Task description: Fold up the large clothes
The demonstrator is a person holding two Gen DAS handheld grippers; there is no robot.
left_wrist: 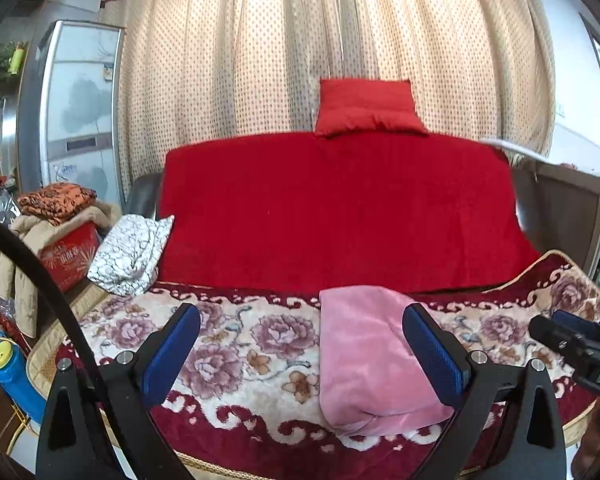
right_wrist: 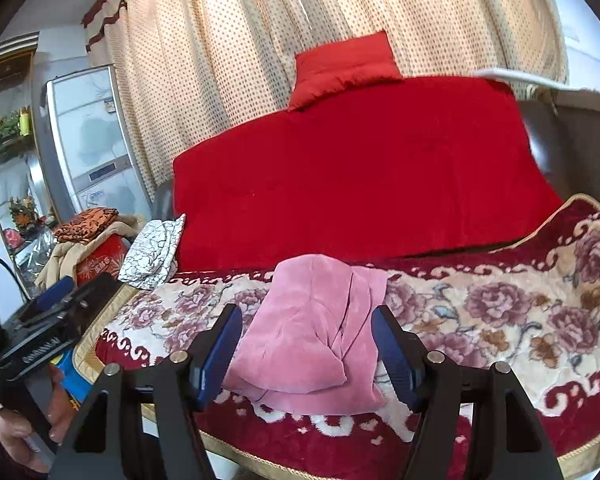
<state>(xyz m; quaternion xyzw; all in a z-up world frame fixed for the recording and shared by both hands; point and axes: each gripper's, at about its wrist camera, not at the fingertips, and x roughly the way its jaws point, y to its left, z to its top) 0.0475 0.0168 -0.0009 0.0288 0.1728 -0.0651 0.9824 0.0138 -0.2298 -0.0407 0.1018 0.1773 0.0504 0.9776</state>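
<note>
Left wrist view looks across a bed point(left_wrist: 260, 344) covered by a plush blanket with mauve roses on cream and a dark red scrolled border. Farther back lies a smooth red velvety spread point(left_wrist: 340, 208), and a small red cushion point(left_wrist: 366, 108) sits at its far edge against cream dotted curtains point(left_wrist: 240, 60). At far left stands a tall silver fridge point(left_wrist: 80, 108); nearer, a heap of clothes on a red box point(left_wrist: 66, 252) and a white crackle-patterned bundle point(left_wrist: 130, 256). The folded pink garment point(left_wrist: 364, 356), soft and ribbed, lies on the floral blanket at the near edge, right of centre. The left claw point(left_wrist: 300, 354) is spread wide above it, its blue ridged pads point(left_wrist: 172, 352) touching nothing. The right claw point(left_wrist: 568, 332) shows at the right edge.

Right wrist view shows the same bed point(right_wrist: 500, 320), spread point(right_wrist: 360, 168), cushion point(right_wrist: 342, 70) and curtains point(right_wrist: 220, 60), tilted. The pink garment point(right_wrist: 304, 336) lies folded into a rough rectangle with a diagonal crease, in the near middle. The right claw point(right_wrist: 308, 354) is spread above it, pads point(right_wrist: 220, 354) clear of the cloth, holding nothing. At near left the left claw point(right_wrist: 66, 292) shows, with a hand point(right_wrist: 24, 432) below it.
</note>
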